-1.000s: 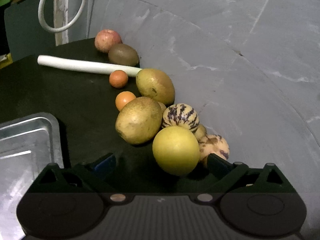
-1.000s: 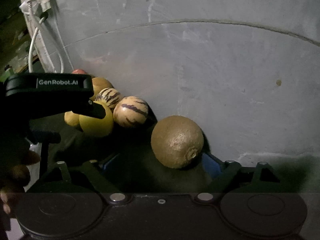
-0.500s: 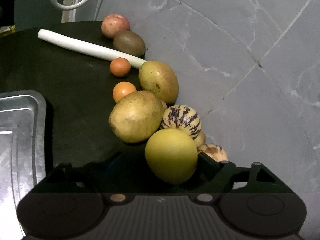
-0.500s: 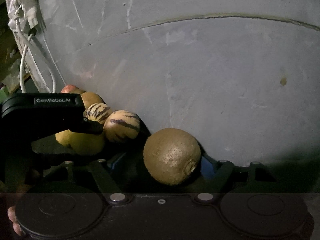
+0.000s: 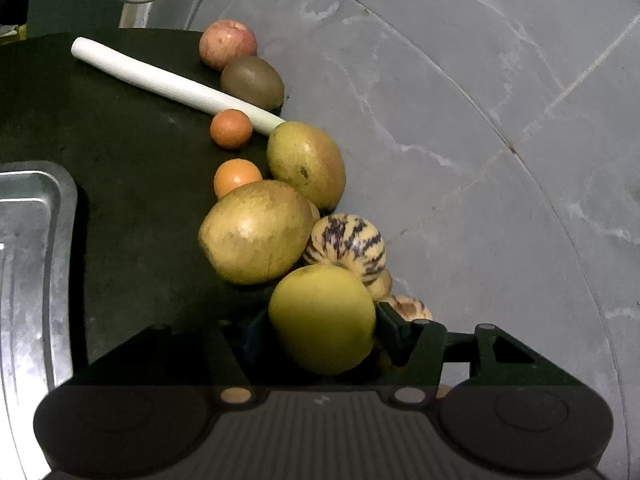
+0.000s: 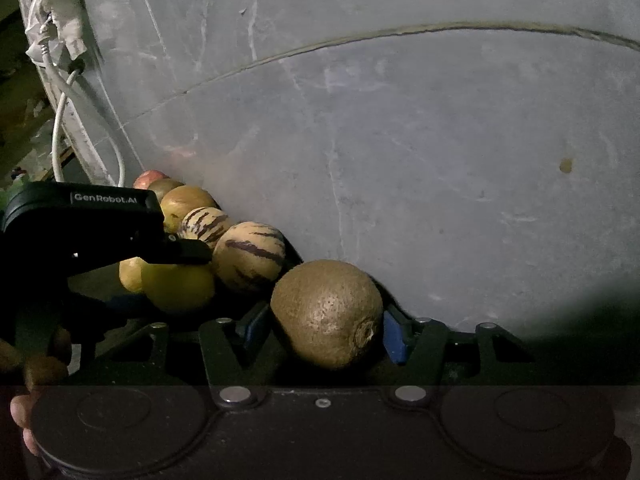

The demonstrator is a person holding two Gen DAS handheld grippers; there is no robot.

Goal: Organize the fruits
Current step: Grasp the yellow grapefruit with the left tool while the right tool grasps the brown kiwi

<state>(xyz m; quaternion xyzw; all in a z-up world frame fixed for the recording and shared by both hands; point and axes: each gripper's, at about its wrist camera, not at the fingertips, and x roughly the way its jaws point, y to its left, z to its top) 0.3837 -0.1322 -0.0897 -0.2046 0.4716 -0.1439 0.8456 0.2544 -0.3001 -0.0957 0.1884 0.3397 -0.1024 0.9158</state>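
A yellow-green round fruit (image 5: 322,318) fills the gap of my left gripper (image 5: 320,322), whose jaws are closing and whose pads touch both of its sides. The right wrist view shows the same fruit (image 6: 180,288) under that gripper's upper finger (image 6: 188,252). A brown kiwi (image 6: 326,312) lies between the blue pads of my right gripper (image 6: 324,330), which is closing too. Its right pad meets the skin and a thin dark gap stays at the left pad. Both fruits rest on the dark tabletop (image 5: 132,168) against the grey wall (image 5: 480,160).
A row along the wall holds two striped melons (image 5: 346,242), two large yellow-brown fruits (image 5: 256,232), two small oranges (image 5: 231,128), a second kiwi (image 5: 252,82) and a red apple (image 5: 228,44). A white stalk (image 5: 168,84) lies across it. A metal tray (image 5: 32,240) sits left.
Both pairs of jaws have narrowed around their fruits. The left wrist view has rolled, so the fruit row now tilts more upright and the tray sits further left.
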